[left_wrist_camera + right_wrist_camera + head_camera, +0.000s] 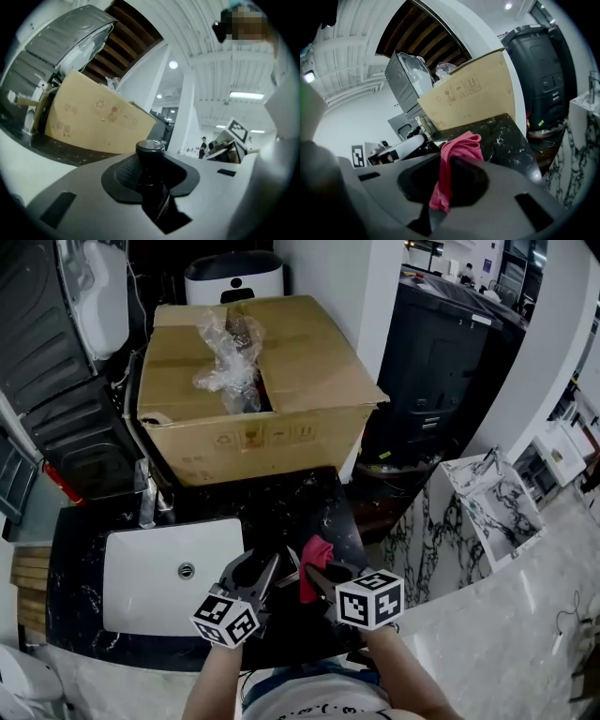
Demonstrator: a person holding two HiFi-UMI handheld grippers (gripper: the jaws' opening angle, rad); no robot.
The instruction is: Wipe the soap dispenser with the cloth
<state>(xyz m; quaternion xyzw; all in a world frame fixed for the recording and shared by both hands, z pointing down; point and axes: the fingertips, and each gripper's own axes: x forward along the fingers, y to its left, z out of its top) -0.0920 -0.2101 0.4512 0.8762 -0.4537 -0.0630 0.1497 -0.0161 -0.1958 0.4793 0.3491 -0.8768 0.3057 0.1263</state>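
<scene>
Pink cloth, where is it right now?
In the head view, the pink cloth is pinched in the right gripper, low centre, just right of the soap dispenser held by the left gripper, over the black counter.

Black marble counter [319, 502] with white sink [141, 582], cardboard box [272, 437] behind, white pillar [347, 287].

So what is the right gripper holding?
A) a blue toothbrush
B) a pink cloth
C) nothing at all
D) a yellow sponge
B: in the right gripper view, the right gripper has its jaws closed on a pink cloth, which bunches up above them and hangs down between them.
</scene>
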